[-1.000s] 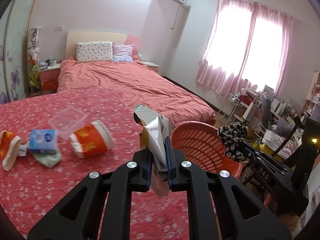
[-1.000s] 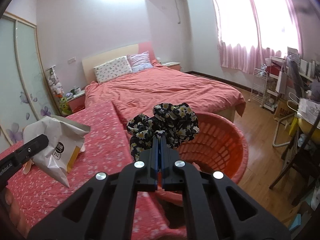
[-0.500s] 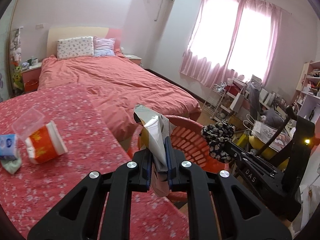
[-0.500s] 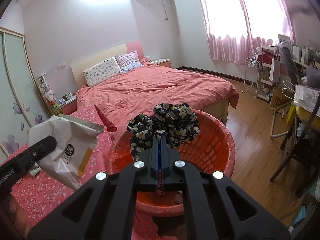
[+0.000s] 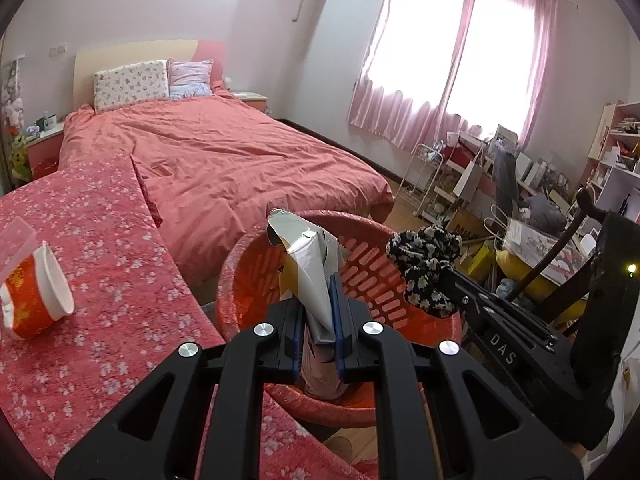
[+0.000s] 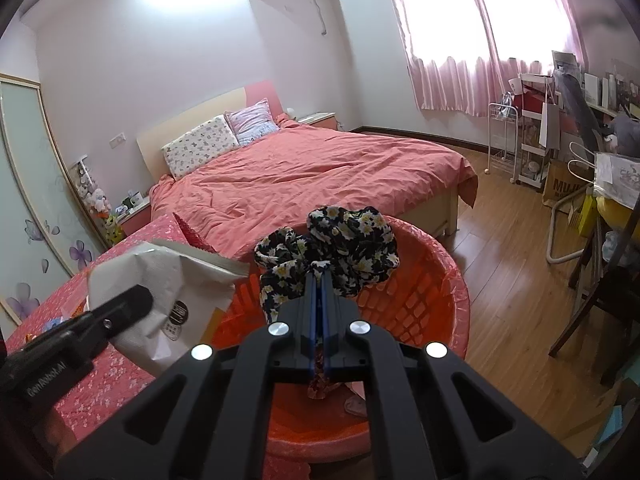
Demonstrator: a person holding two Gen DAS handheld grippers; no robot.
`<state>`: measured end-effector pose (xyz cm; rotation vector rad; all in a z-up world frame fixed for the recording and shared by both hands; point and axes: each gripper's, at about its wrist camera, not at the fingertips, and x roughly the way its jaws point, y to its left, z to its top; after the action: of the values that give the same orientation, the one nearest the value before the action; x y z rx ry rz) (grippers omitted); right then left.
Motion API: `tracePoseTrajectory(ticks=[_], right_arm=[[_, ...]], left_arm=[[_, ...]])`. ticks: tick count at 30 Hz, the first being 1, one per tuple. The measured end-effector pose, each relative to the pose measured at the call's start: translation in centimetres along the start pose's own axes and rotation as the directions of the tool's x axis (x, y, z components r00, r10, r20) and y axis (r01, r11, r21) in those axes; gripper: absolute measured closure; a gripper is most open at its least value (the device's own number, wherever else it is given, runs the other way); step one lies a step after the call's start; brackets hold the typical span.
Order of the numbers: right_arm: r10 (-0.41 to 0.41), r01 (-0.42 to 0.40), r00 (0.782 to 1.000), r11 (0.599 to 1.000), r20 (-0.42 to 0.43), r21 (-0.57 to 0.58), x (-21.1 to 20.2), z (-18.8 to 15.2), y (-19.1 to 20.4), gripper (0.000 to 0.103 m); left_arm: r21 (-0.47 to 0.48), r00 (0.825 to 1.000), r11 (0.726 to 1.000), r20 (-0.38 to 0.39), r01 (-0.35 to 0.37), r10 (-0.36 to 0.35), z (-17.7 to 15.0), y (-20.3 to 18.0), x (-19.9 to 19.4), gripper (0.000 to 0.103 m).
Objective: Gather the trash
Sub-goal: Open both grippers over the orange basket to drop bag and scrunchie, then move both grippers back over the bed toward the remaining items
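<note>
My left gripper [image 5: 316, 312] is shut on a white and silver snack bag [image 5: 306, 258], held over the near rim of the red plastic basket [image 5: 376, 280]. The bag also shows in the right wrist view [image 6: 160, 292]. My right gripper [image 6: 319, 280] is shut on a black floral scrunchie [image 6: 344, 236] and holds it above the basket [image 6: 432, 292]. The scrunchie shows in the left wrist view [image 5: 424, 260], to the right of the bag. Small scraps lie on the basket floor [image 6: 352, 404].
A table with a red floral cloth [image 5: 100, 280] is at the left; a red and white paper cup [image 5: 36, 292] lies on its side there. A bed [image 5: 224, 160] stands behind. A chair and cluttered desk [image 6: 608, 216] are at the right on the wood floor.
Both grippers moved right and forward off the table. The snack bag and scrunchie now hang over the basket. The table's trash has slid out to the left of view.
</note>
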<state>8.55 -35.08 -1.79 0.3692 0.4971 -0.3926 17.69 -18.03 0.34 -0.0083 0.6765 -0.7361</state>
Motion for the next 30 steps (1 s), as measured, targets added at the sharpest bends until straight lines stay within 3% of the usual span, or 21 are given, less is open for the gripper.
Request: tracePoseTrajectory(ticks=[4, 6, 9, 10, 11, 18, 24, 30], right_arm=[[0.009, -0.008, 1.000, 1.000, -0.010, 0.014, 0.6, 0.0, -0.1, 0.099], [0.012, -0.012, 1.000, 1.000, -0.016, 0.019, 0.9, -0.1, 0.1, 0.093], [0.007, -0.006, 1.000, 1.000, -0.018, 0.020, 1.2, -0.2, -0.1, 0.085], [0.007, -0.006, 1.000, 1.000, -0.020, 0.023, 1.3, -0.3, -0.1, 0.081], [0.004, -0.004, 1.000, 1.000, -0.019, 0.023, 1.2, -0.3, -0.3, 0.073], [-0.031, 0.031, 0.999, 0.999, -0.008, 0.005, 0.4, -0.8, -0.3, 0.054], [-0.031, 0.031, 1.000, 0.999, -0.002, -0.031, -0.6, -0.8, 1.0, 0.044], [0.013, -0.013, 1.000, 0.996, -0.006, -0.086, -1.5, -0.9, 4.5, 0.042]], left_arm=[[0.002, 1.000, 1.000, -0.027, -0.004, 0.004, -0.2, -0.2, 1.0, 0.091], [-0.008, 0.999, 1.000, -0.048, -0.012, 0.012, -0.5, -0.1, 1.5, 0.086], [-0.024, 0.997, 0.999, -0.067, -0.033, 0.032, -0.8, 0.4, 1.9, 0.063], [-0.029, 0.997, 0.999, -0.068, -0.043, 0.041, -0.9, 0.6, 1.8, 0.059], [-0.033, 0.996, 0.998, -0.071, -0.050, 0.047, -0.9, 0.7, 1.8, 0.058], [-0.086, 0.989, 0.988, -0.087, -0.125, 0.117, -1.3, 3.1, 0.5, 0.049], [-0.086, 0.978, 0.976, -0.077, -0.202, 0.196, -1.8, 5.5, -2.1, 0.044], [-0.092, 0.950, 0.945, -0.047, -0.313, 0.309, -2.8, 8.9, -6.2, 0.041]])
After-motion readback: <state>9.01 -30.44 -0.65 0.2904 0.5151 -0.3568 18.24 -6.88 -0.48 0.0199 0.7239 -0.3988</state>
